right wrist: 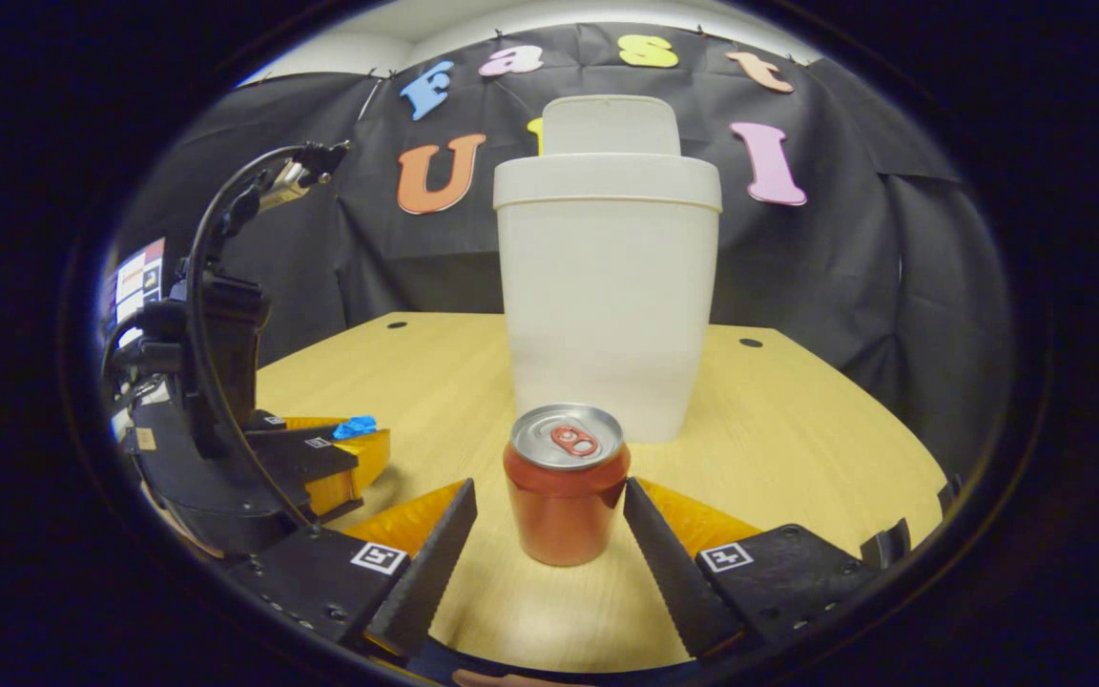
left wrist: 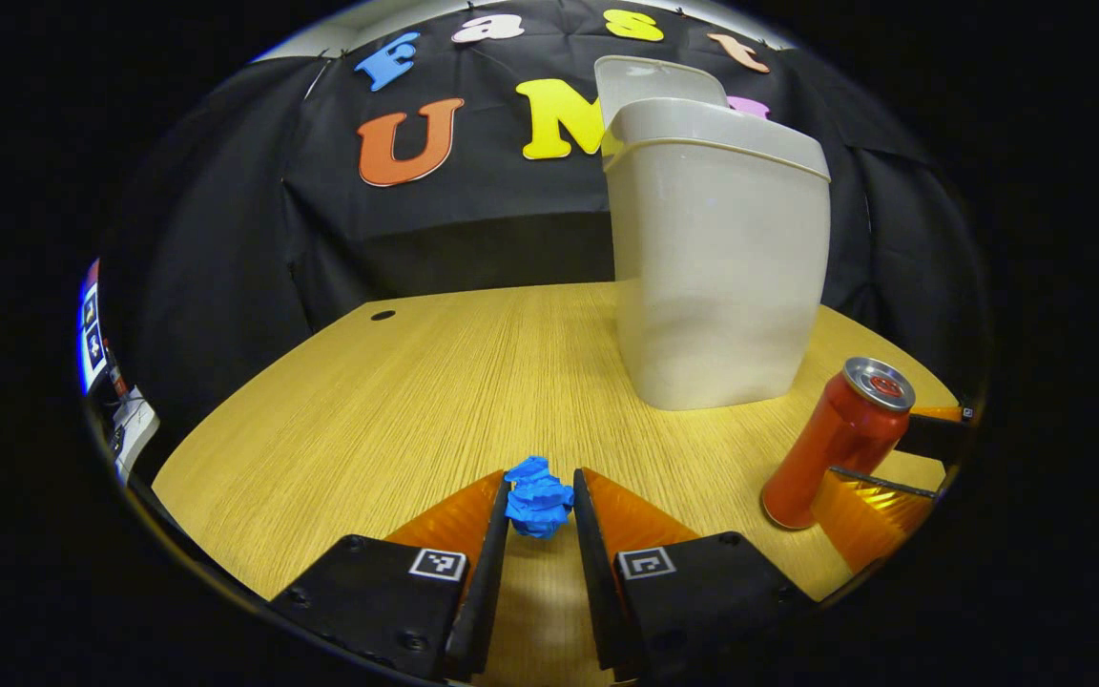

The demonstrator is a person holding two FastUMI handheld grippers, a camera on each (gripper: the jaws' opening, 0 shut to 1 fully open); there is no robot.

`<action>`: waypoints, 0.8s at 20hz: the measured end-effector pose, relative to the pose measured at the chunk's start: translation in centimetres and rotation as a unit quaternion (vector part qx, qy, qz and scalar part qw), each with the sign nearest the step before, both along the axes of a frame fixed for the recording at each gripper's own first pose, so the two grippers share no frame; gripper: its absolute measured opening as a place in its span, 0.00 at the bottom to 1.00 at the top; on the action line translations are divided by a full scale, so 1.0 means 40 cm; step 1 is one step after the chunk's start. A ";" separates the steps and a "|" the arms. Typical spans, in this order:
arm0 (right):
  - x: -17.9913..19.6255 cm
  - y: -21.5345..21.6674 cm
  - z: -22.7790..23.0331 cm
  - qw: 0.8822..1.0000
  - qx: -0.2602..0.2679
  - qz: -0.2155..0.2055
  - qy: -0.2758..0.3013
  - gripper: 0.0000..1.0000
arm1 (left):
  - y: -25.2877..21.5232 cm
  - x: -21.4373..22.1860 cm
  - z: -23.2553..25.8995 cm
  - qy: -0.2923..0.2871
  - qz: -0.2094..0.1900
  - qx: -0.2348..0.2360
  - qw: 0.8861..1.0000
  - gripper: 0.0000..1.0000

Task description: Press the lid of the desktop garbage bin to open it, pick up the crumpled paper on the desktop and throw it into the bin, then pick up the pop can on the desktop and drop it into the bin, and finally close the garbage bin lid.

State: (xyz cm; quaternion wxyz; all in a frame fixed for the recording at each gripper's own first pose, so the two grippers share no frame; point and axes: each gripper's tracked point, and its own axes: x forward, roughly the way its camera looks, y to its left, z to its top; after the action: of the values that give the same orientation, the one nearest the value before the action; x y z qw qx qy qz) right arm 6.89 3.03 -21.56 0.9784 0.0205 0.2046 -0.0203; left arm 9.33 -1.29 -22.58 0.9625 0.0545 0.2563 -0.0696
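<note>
Wooden desk [left wrist: 397, 401], crumpled paper [left wrist: 539, 498] half-hidden between fingers [left wrist: 487, 534]

No legible text; square coded markers [left wrist: 437, 563] sit on the gripper bodies.

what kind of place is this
Probably a staged recording booth, not a real home: black cloth wall, a bare wooden desktop, and a hand-held gripper trailing a cable.

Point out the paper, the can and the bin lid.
paper [left wrist: 538, 498]: left gripper view, middle of the blue wad.
can [right wrist: 566, 510]: right gripper view, front of its red side.
bin lid [right wrist: 611, 125]: right gripper view, face of the raised flap.
</note>
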 end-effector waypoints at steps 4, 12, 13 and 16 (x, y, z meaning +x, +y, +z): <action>0.007 0.006 -0.011 1.000 0.024 0.006 0.004 0.96 | 0.003 -0.004 0.013 -0.004 -0.004 0.005 1.000 0.44; 0.021 0.003 -0.018 0.999 0.045 0.008 0.002 0.96 | 0.053 0.012 0.008 0.005 0.013 0.006 1.000 0.44; 0.025 -0.011 -0.020 0.999 0.043 0.000 0.002 0.96 | 0.062 0.015 0.012 0.002 0.016 0.006 1.000 0.43; 0.042 -0.021 -0.039 0.999 0.047 -0.004 0.009 0.94 | 0.065 0.010 0.015 0.001 0.017 0.004 1.000 0.44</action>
State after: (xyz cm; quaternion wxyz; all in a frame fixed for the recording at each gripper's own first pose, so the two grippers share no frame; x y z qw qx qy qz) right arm 8.56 2.18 -23.12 0.9744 0.0669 0.2142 -0.0144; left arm 9.74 1.30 -22.00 0.9631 0.0541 0.2586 -0.0517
